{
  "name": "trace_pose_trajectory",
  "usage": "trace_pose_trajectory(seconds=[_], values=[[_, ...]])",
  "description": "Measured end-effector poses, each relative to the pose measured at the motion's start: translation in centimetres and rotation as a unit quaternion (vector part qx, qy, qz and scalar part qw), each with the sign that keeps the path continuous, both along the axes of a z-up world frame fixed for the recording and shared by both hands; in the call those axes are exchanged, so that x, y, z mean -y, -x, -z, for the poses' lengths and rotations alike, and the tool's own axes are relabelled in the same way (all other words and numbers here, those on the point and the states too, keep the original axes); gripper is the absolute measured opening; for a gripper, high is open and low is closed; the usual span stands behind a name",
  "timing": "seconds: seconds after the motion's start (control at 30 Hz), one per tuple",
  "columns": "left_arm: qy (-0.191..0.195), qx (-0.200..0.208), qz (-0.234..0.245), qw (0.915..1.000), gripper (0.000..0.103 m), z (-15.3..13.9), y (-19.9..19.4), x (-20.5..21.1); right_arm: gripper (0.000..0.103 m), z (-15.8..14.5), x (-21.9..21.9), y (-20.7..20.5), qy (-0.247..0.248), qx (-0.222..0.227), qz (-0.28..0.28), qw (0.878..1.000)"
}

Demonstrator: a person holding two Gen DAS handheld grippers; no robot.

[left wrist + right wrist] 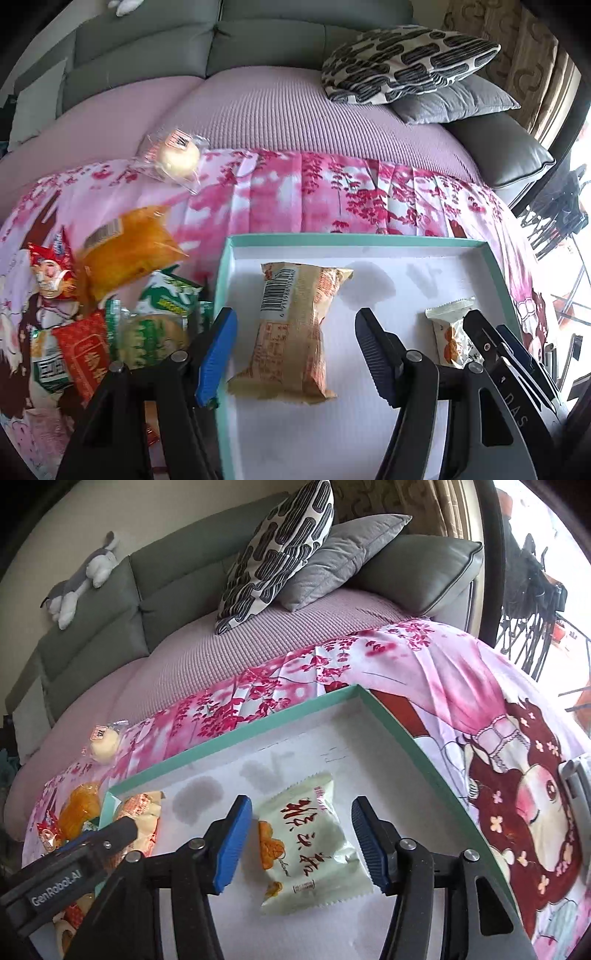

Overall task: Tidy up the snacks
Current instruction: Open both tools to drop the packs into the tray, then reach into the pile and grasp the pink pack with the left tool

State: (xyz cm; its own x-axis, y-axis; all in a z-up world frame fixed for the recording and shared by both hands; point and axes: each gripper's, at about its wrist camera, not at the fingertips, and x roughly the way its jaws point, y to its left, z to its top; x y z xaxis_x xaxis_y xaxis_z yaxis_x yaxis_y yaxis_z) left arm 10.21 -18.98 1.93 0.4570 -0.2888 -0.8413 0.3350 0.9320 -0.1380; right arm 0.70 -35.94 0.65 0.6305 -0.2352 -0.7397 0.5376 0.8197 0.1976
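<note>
A teal-rimmed tray [332, 238] with a white floor lies on a pink patterned cloth. A tan snack packet [291, 332] with a barcode lies flat in the tray. My left gripper [295, 354] stands open astride it, and neither blue pad touches the wrapper. A pale green packet [314, 842] with red lettering lies further right in the same tray [236, 734]. My right gripper [301, 843] is open around it, its pads close beside the wrapper's edges. Each gripper also shows at the edge of the other's view.
Left of the tray lies a heap of loose snacks: an orange packet [125, 251], a green one [166, 295], a red one [85, 350]. A clear-wrapped bun [177, 155] sits further back. Patterned and grey pillows [280, 554] and a plush toy [85, 579] rest on the sofa.
</note>
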Motion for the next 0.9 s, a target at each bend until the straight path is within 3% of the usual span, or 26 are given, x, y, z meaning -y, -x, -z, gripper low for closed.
trace_pose_trajectory(seconds=[0.2,0.4,0.9], values=[[-0.008,0.019,-0.025,0.9995,0.082,-1.9,1.3,-2.8,0.080,-0.7,-0.8,0.7,-0.005,-0.017,-0.014,1.000],[-0.013,0.018,-0.079,0.9966,0.088,-2.0,2.2,-7.7,0.102,-0.8,-2.5,0.9,-0.010,-0.034,-0.035,0.999],[-0.045,0.004,-0.186,0.9814,0.092,-0.7,4.4,-19.0,0.103,-1.8,-8.5,0.4,-0.006,-0.047,-0.108,0.993]])
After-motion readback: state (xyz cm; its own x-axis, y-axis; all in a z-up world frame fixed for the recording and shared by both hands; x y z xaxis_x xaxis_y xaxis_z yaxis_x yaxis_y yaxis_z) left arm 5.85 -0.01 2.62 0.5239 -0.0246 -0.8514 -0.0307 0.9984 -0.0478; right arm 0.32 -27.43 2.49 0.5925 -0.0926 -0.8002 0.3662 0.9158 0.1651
